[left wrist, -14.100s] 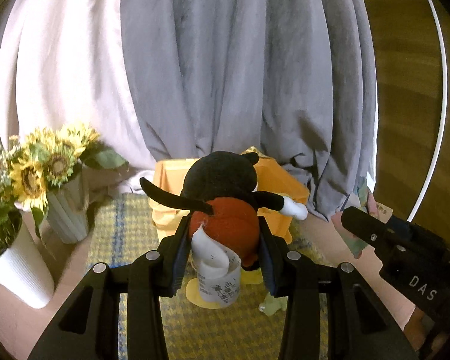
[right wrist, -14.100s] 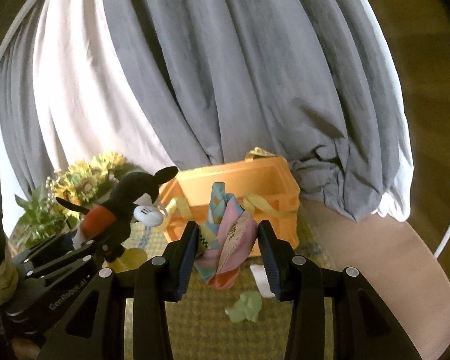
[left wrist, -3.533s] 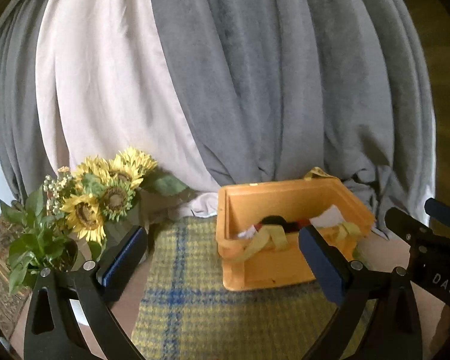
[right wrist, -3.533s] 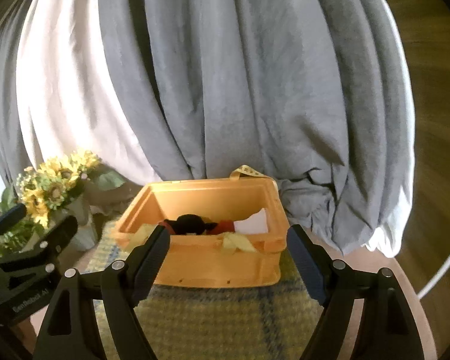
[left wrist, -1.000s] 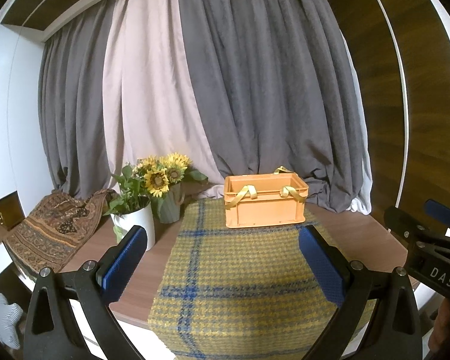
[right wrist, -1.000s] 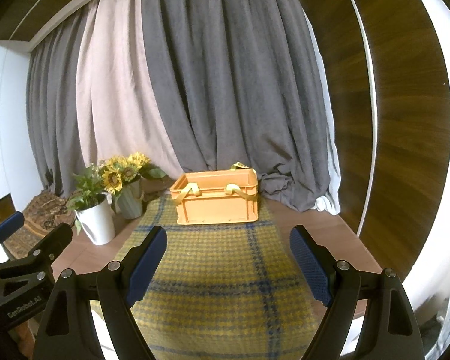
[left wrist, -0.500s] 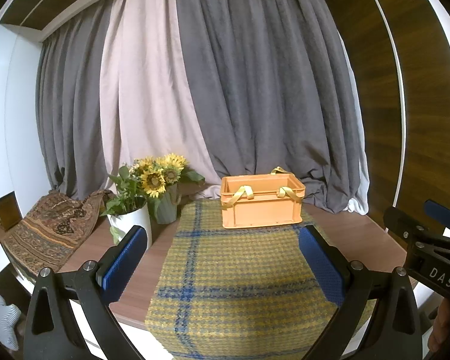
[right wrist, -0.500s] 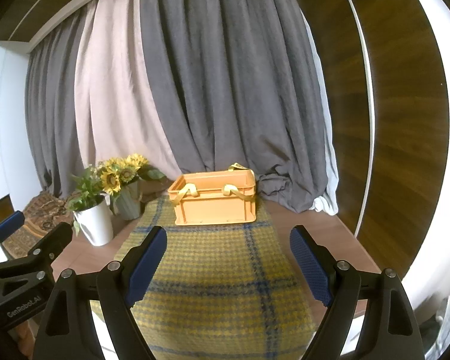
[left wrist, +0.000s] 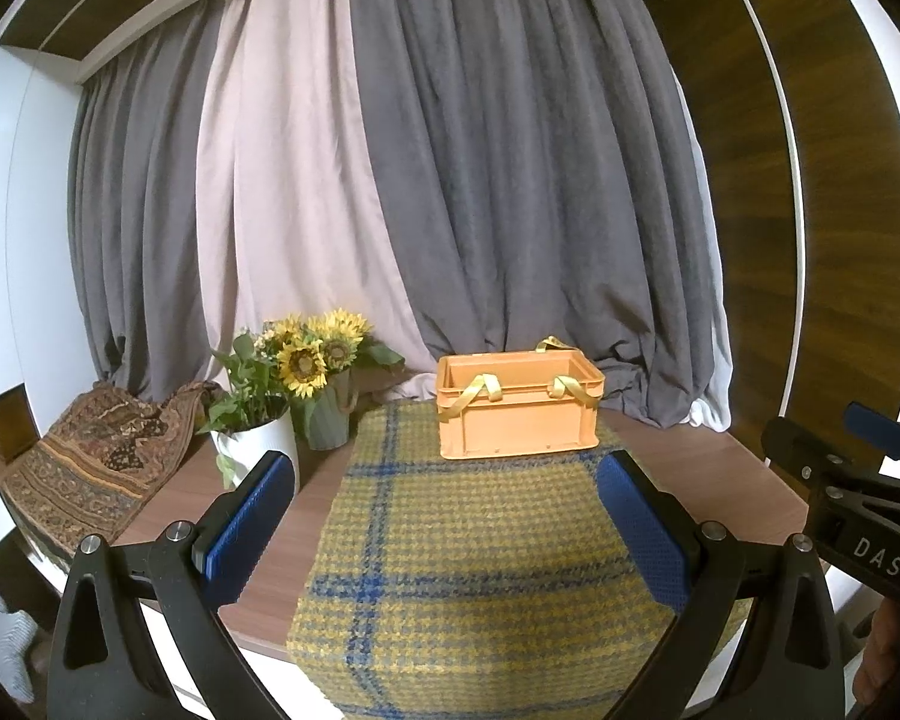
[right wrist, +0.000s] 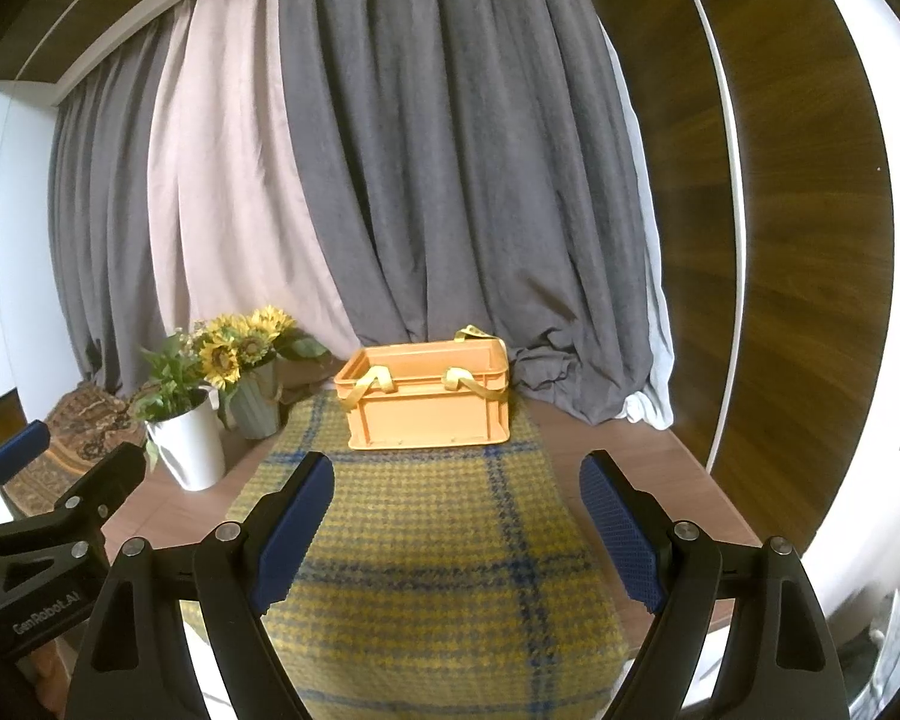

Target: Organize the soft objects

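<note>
Hanging spread and empty, the left gripper (left wrist: 444,516) and right gripper (right wrist: 456,516) are facing the crate (left wrist: 517,405). Nothing soft is showing on the cloth (left wrist: 480,570), so finishing well probably means holding clear of it.

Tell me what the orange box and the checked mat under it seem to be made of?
The orange box looks like moulded plastic: smooth matte walls, ribbed rim. Its yellow handles look like fabric ribbon. The checked mat appears woven wool-like cloth, fuzzy and houndstooth-textured.
</note>
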The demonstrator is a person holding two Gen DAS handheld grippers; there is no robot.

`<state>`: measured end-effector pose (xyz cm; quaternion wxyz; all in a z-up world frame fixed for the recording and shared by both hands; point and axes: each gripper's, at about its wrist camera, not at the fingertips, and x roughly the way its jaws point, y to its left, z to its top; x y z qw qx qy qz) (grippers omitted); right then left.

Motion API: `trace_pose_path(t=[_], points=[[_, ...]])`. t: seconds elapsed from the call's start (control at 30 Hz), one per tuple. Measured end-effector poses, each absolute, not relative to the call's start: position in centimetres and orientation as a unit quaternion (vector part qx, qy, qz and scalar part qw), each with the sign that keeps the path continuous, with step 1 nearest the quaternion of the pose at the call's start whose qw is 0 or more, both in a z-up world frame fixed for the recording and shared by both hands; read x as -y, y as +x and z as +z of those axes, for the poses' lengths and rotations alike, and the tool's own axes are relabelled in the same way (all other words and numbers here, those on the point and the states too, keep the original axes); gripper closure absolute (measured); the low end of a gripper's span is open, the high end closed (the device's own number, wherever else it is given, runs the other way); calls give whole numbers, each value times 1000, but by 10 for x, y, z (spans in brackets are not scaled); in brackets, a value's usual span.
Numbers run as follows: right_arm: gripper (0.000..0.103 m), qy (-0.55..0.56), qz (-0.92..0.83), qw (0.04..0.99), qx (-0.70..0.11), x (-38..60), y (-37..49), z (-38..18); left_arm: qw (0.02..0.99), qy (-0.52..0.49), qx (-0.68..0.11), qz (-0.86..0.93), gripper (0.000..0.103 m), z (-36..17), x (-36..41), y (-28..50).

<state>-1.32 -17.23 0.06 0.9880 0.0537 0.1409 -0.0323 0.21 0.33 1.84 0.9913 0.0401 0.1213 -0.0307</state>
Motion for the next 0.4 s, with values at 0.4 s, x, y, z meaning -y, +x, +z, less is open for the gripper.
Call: trace_pose_path(t=[0.4], points=[[18, 52, -32, 988, -139, 171, -14, 1, 992, 40, -120, -31, 0, 19, -2, 2]])
